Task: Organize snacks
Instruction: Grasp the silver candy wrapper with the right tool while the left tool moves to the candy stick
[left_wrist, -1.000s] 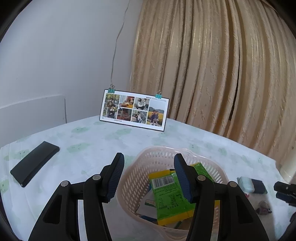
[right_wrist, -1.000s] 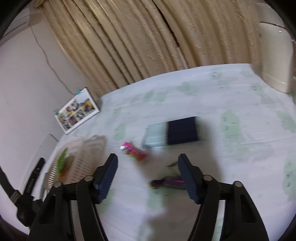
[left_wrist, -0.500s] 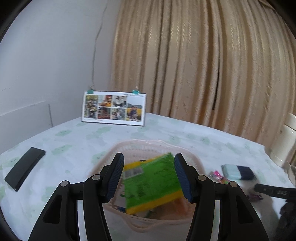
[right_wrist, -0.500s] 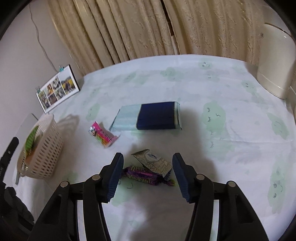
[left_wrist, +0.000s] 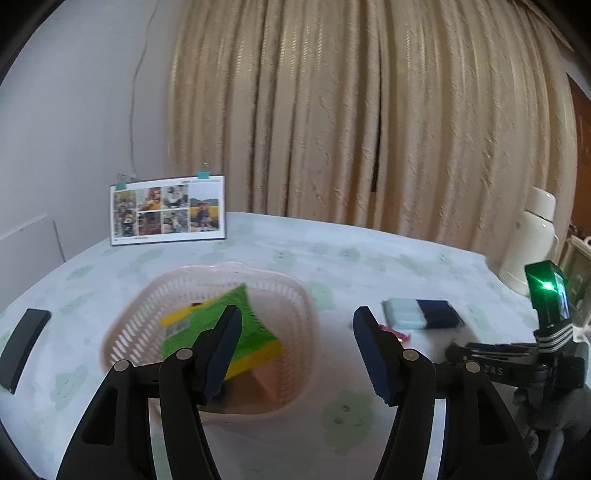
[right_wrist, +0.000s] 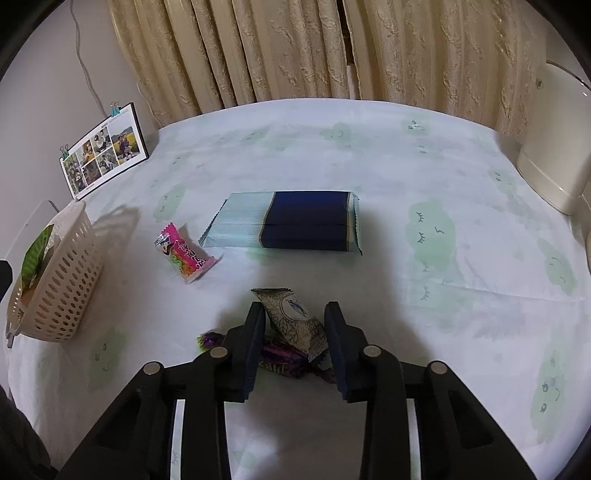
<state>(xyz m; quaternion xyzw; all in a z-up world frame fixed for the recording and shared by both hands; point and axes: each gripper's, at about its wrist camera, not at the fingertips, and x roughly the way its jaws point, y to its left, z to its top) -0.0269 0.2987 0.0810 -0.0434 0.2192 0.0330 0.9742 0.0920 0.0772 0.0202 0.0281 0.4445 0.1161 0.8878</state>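
Right gripper (right_wrist: 294, 341): jaws narrowed around the grey patterned snack packet (right_wrist: 295, 320), one finger on each side; whether the pads press it I cannot tell.
Purple packet (right_wrist: 282, 356): lies on the tablecloth under the grey one, partly hidden by the fingers.
Left gripper (left_wrist: 295, 349): jaws wide apart, holding nothing, hanging above the near rim of the basket (left_wrist: 295, 288).
Green and yellow packet (left_wrist: 218, 328): inside the basket, leaning tilted, one corner rising above the rim.
Pink packet (right_wrist: 184, 254): flat on the cloth between the basket and the blue packet, touching neither.
Blue packet (right_wrist: 291, 221): large, pale at one end and dark at the other, lying flat past the pink one.
Change, right side: half a second ago the jaws stood wider and further back from the grey packet; now they bracket it.
Change, left side: the green packet sat between the left jaws half a second ago; now it rests in the basket and the jaws are spread.
Count: two grippers, one basket, five packets, four of them outside the basket.
Far edge: a photo card (left_wrist: 168, 210) stands upright before the curtain (left_wrist: 369, 122); a black flat object (left_wrist: 24, 347) lies left of the basket.
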